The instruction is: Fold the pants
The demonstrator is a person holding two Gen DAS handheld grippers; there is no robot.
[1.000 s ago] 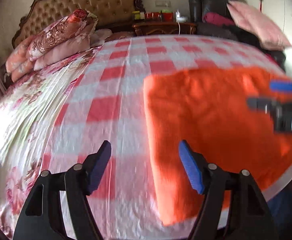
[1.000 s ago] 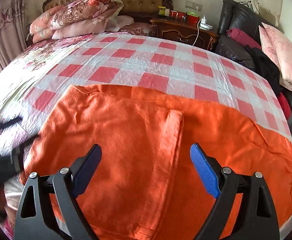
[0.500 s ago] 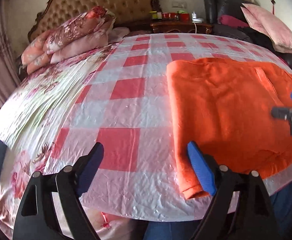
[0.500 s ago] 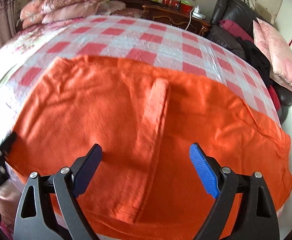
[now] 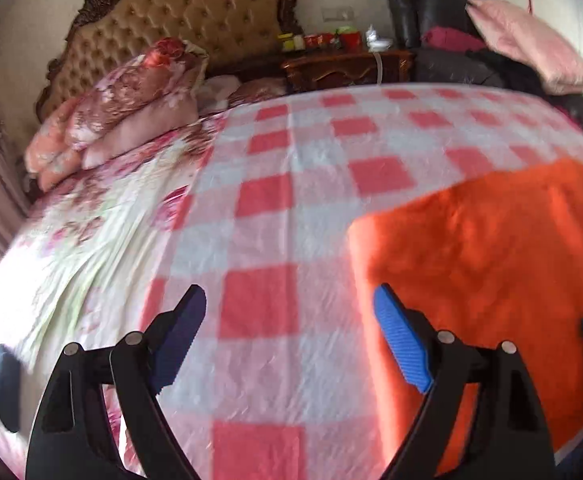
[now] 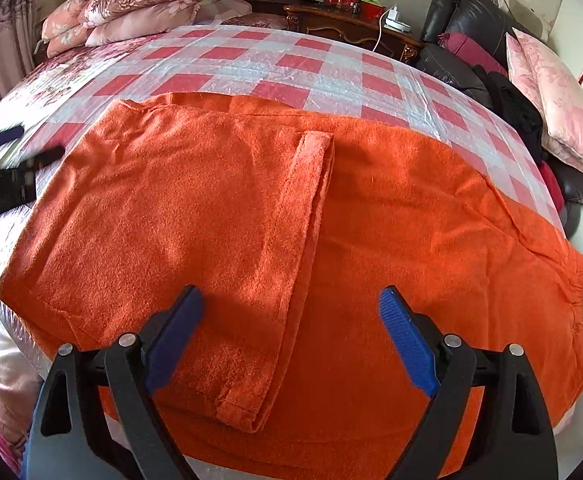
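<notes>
I see the pants [image 6: 275, 240] lying flat on the bed [image 6: 251, 68], on its red-and-white checked cover, along the near edge. Their long axis runs left to right across my right wrist view. The gathered waistband sits at the far right end, so the pants point with the waist to the right. The left part is doubled over: a folded layer lies on top, and its hemmed edge runs as a narrow strip from the near edge toward the far side, about the middle of the cloth.

My right hand-held gripper [image 6: 291, 336] hangs over the near middle of the pants, released, both pads apart with only flat cloth under the gap and nothing pinched.

My left hand-held gripper [image 5: 287, 336] is over the checked cover, just left of the pants' left edge. It is released too, gripping nothing; its right pad sits near that edge, but I cannot tell if it touches.

Pillows [image 5: 123, 108] are stacked at the far left by the headboard [image 5: 179, 12].
</notes>
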